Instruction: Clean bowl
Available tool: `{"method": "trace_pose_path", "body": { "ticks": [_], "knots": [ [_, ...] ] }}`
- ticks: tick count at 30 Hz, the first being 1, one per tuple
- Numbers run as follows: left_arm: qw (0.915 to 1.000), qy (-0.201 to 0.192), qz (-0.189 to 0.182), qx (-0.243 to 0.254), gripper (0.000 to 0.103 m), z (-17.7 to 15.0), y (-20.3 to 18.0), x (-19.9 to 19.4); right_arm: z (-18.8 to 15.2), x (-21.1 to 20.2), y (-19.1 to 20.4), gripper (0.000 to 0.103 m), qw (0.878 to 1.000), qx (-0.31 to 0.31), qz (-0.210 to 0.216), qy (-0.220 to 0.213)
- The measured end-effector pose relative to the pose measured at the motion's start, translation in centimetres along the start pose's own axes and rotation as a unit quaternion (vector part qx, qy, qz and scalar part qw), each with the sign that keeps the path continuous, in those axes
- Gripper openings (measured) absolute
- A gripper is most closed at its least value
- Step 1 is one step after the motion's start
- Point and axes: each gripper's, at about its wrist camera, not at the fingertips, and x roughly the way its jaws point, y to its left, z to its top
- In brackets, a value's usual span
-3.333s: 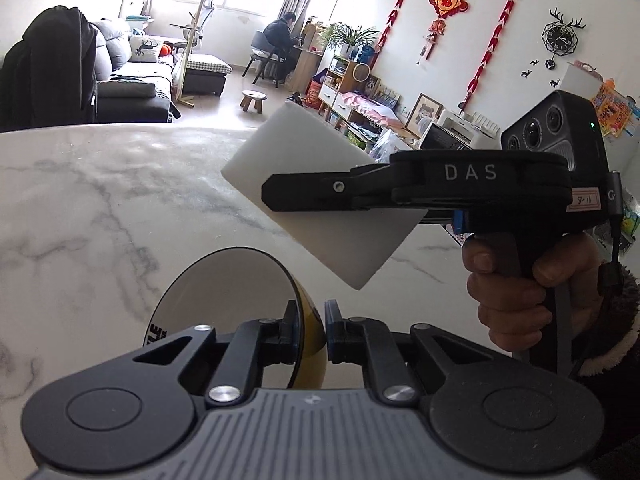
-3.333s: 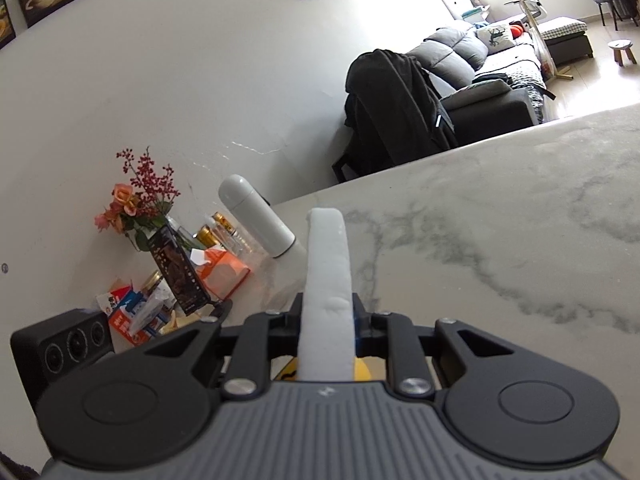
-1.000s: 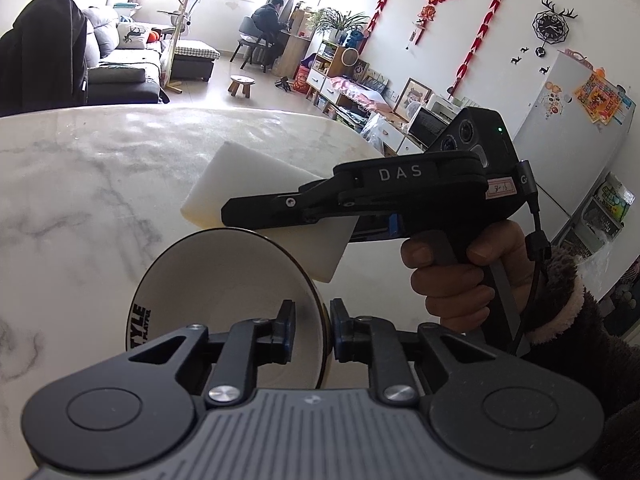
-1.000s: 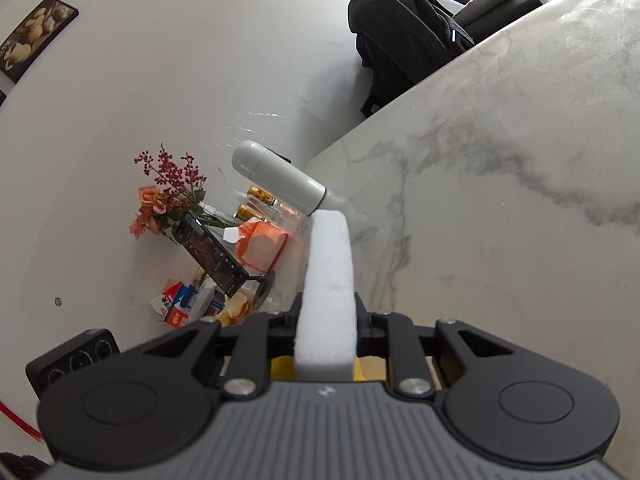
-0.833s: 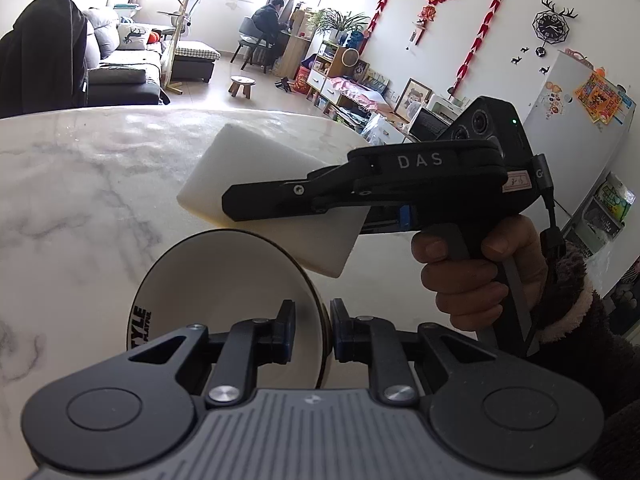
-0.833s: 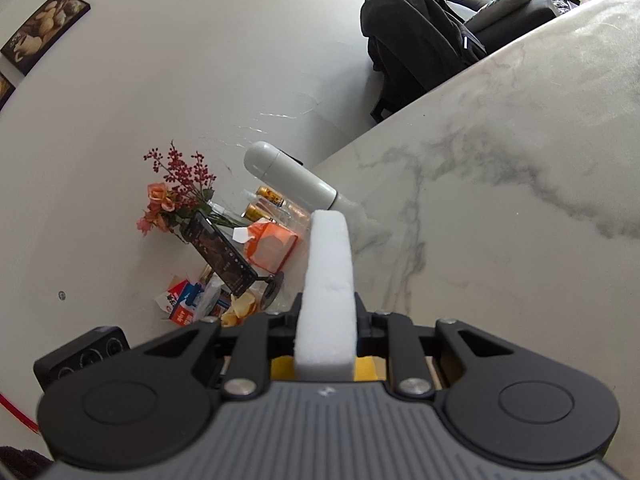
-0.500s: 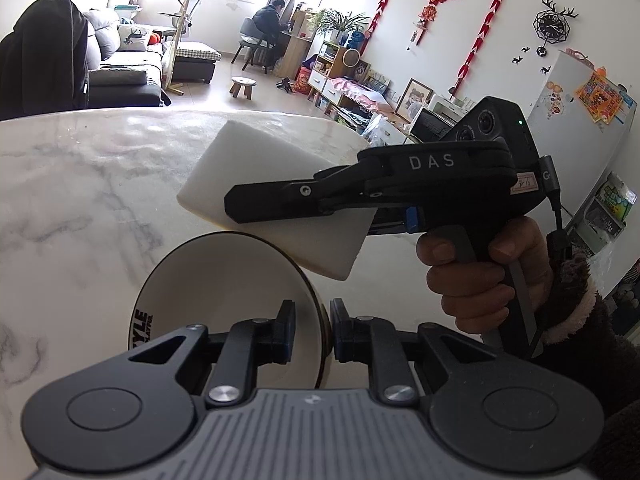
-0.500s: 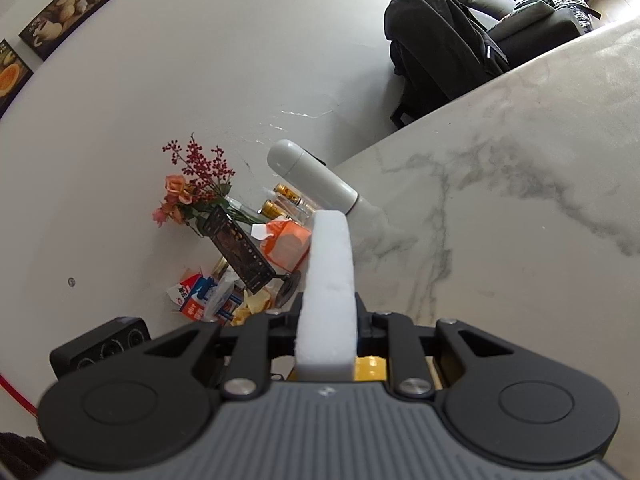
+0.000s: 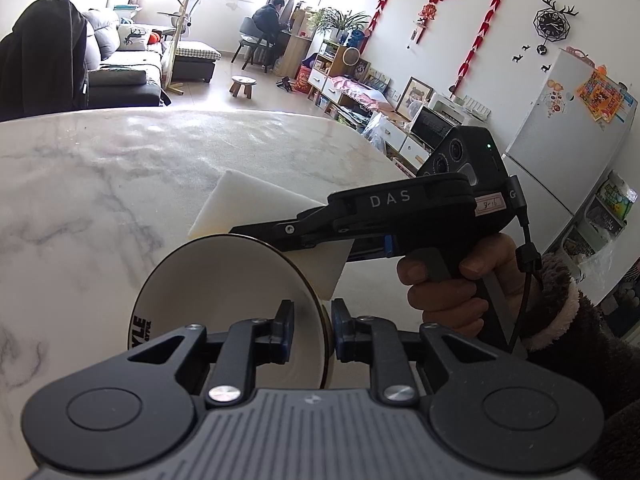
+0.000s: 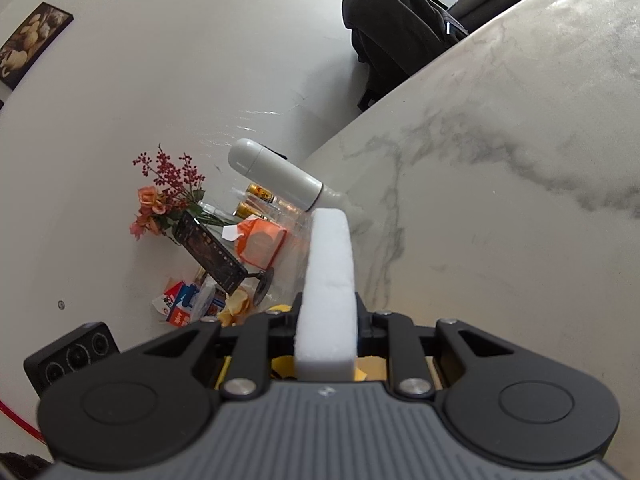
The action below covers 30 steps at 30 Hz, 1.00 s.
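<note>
I am looking into a lived-in home, an open living and dining room. A grey sofa [image 9: 120,76] is sitting by bright windows, red festive hangings [image 9: 482,36] are dangling on the wall beside an antlered clock [image 9: 554,26], and a white fridge [image 9: 568,140] (magnets and stickers on it) is standing right. I am working over a marble table [image 9: 100,184]; someone is sitting at a far desk [image 9: 298,46].
</note>
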Motion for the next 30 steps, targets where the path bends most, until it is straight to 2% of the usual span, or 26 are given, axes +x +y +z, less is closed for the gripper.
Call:
{"method": "trace_pose_path", "body": {
  "ticks": [7, 25, 30],
  "knots": [
    [1.0, 0.003, -0.001, 0.004, 0.021, 0.1, -0.1, 0.1, 0.0, 0.2, 0.2, 0.023, 1.0, -0.001, -0.001, 0.003],
    [1.0, 0.005, 0.0, 0.006, 0.021, 0.0, -0.4, 0.2, 0.2, -0.3, 4.5, 0.023, 0.998, -0.057, 0.034, -0.003],
    [1.0, 0.005, 0.003, 0.006, 0.022, 0.0, -0.5, 0.2, 0.2, -0.1, 3.9, 0.023, 0.998, -0.048, 0.033, 0.002]
  ]
}}
